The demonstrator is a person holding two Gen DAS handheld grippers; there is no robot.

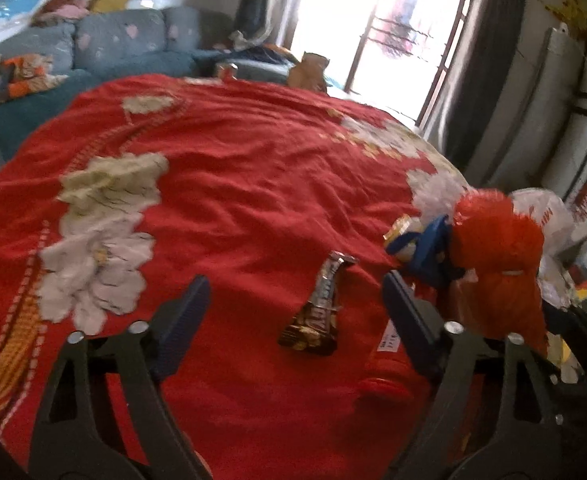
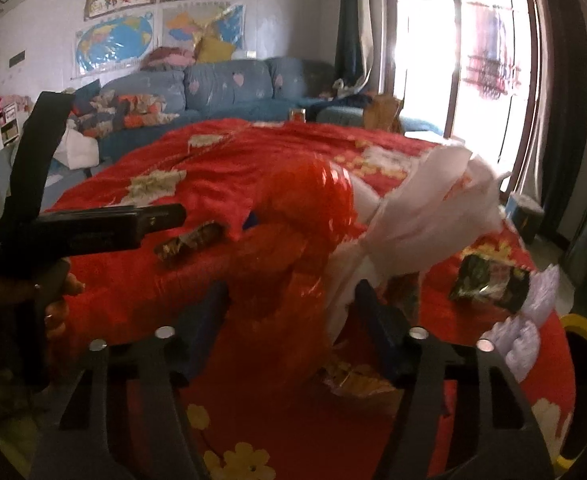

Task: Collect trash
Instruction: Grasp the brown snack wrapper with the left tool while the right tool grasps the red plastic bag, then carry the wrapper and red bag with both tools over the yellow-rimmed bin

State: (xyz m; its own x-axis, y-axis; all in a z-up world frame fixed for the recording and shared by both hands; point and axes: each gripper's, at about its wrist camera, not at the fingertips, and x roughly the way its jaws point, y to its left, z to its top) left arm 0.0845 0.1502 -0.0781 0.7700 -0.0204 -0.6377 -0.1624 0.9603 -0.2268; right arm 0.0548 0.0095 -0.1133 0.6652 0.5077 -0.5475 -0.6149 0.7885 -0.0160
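Left wrist view: we hold the left gripper [image 1: 293,304] released above a candy wrapper [image 1: 317,312] on the red floral bedspread [image 1: 233,160]; right gripper [image 2: 289,320] spread around a red plastic bag [image 2: 293,240].

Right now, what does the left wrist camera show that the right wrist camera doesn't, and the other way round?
Only the left wrist view shows the blue and yellow wrapper beside the red plastic bag, and the open left gripper.

Only the right wrist view shows the dark snack packet near the bed's edge, the white plastic bag, wall maps, and the right gripper.

Both show the brown candy wrapper on the red bedspread, the blue sofa and the window.
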